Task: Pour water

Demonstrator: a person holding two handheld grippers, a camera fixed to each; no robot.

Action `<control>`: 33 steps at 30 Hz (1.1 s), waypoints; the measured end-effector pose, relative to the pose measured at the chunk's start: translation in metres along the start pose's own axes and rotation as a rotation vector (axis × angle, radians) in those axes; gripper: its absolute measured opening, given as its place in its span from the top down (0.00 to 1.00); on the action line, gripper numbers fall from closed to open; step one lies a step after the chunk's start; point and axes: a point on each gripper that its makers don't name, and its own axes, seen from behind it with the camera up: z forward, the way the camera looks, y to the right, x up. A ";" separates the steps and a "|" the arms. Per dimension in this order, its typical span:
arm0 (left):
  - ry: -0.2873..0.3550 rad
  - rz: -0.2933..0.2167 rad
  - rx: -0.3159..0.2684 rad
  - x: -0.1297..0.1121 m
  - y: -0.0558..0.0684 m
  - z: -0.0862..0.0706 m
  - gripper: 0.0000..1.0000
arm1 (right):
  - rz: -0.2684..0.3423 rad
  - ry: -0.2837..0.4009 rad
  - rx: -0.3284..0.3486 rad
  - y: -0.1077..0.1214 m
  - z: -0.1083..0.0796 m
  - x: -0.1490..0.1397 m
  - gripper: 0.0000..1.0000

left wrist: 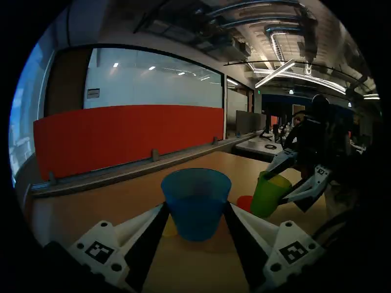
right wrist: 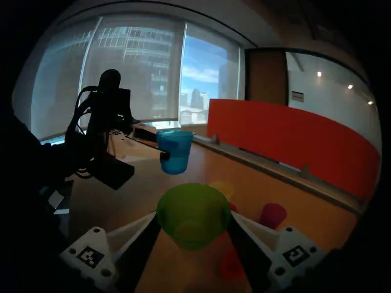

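My left gripper (left wrist: 195, 215) is shut on a translucent blue cup (left wrist: 196, 188), held upright above the wooden table (left wrist: 122, 205); the cup's lower part looks darker. To its right, my right gripper (left wrist: 275, 185) holds a green cup (left wrist: 264, 200), tilted a little. In the right gripper view the green cup (right wrist: 193, 207) sits between my right gripper's (right wrist: 194, 220) fingers, its mouth facing the camera. Beyond it, the left gripper (right wrist: 168, 155) carries the blue cup (right wrist: 174, 150) higher up and apart from the green one.
Small cups stand on the table (right wrist: 293, 195): yellow (right wrist: 222, 188), magenta (right wrist: 271, 215) and red (right wrist: 230, 263). A red cup (left wrist: 244, 202) and a yellow one (left wrist: 170, 228) show beside the blue cup. A red partition (left wrist: 127, 136) runs along the table's far edge.
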 end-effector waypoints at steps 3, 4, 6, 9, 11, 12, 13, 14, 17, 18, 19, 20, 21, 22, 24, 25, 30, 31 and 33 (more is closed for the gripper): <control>0.006 -0.004 -0.007 0.003 0.002 0.000 0.20 | 0.001 0.012 -0.002 0.000 0.000 0.003 0.09; 0.008 -0.005 -0.008 0.004 0.003 0.000 0.20 | 0.002 0.014 -0.001 0.000 0.000 0.003 0.09; 0.011 -0.005 -0.010 0.005 0.003 -0.001 0.21 | 0.004 0.019 -0.001 -0.001 0.001 0.004 0.09; 0.012 -0.002 -0.012 0.004 0.004 0.000 0.21 | 0.006 0.022 0.000 -0.001 0.001 0.005 0.09; 0.010 -0.003 -0.013 0.003 0.004 0.000 0.21 | 0.007 0.025 0.003 -0.002 0.001 0.006 0.09; 0.010 -0.003 -0.013 0.003 0.004 0.000 0.21 | 0.007 0.026 0.004 -0.002 0.002 0.006 0.09; 0.011 -0.003 -0.013 0.004 0.003 0.000 0.21 | 0.007 0.029 0.004 -0.002 0.002 0.007 0.09; 0.011 -0.004 -0.012 0.004 0.003 0.000 0.21 | 0.007 0.031 0.004 -0.002 0.002 0.007 0.09; 0.011 -0.005 -0.008 0.004 0.001 -0.001 0.21 | 0.006 0.036 0.005 -0.003 0.003 0.009 0.09; 0.011 -0.005 -0.007 0.004 0.000 -0.001 0.21 | 0.005 0.038 0.005 -0.003 0.003 0.009 0.09; 0.009 -0.005 -0.006 0.004 -0.001 -0.001 0.21 | 0.004 0.039 0.006 -0.003 0.003 0.010 0.09; 0.008 -0.005 -0.004 0.004 -0.001 0.000 0.21 | 0.003 0.040 0.006 -0.003 0.003 0.010 0.09; 0.007 -0.005 -0.003 0.004 -0.002 0.000 0.21 | 0.002 0.042 0.006 -0.002 0.003 0.011 0.09; 0.007 -0.004 -0.001 0.003 -0.003 0.000 0.21 | 0.002 0.044 0.005 -0.002 0.002 0.011 0.09; 0.007 -0.004 0.001 0.003 -0.004 0.000 0.21 | 0.002 0.049 0.003 -0.001 0.002 0.013 0.09; 0.007 -0.004 0.001 0.004 -0.004 0.000 0.21 | 0.002 0.053 0.003 -0.001 0.002 0.014 0.09; 0.009 -0.009 -0.002 0.004 -0.005 0.000 0.21 | 0.004 0.068 0.005 -0.001 0.003 0.017 0.09; 0.009 -0.009 -0.001 0.004 -0.005 0.000 0.21 | 0.004 0.071 0.005 -0.001 0.003 0.018 0.09; 0.010 -0.009 -0.001 0.005 -0.006 0.000 0.21 | 0.002 0.076 0.005 -0.001 0.003 0.019 0.08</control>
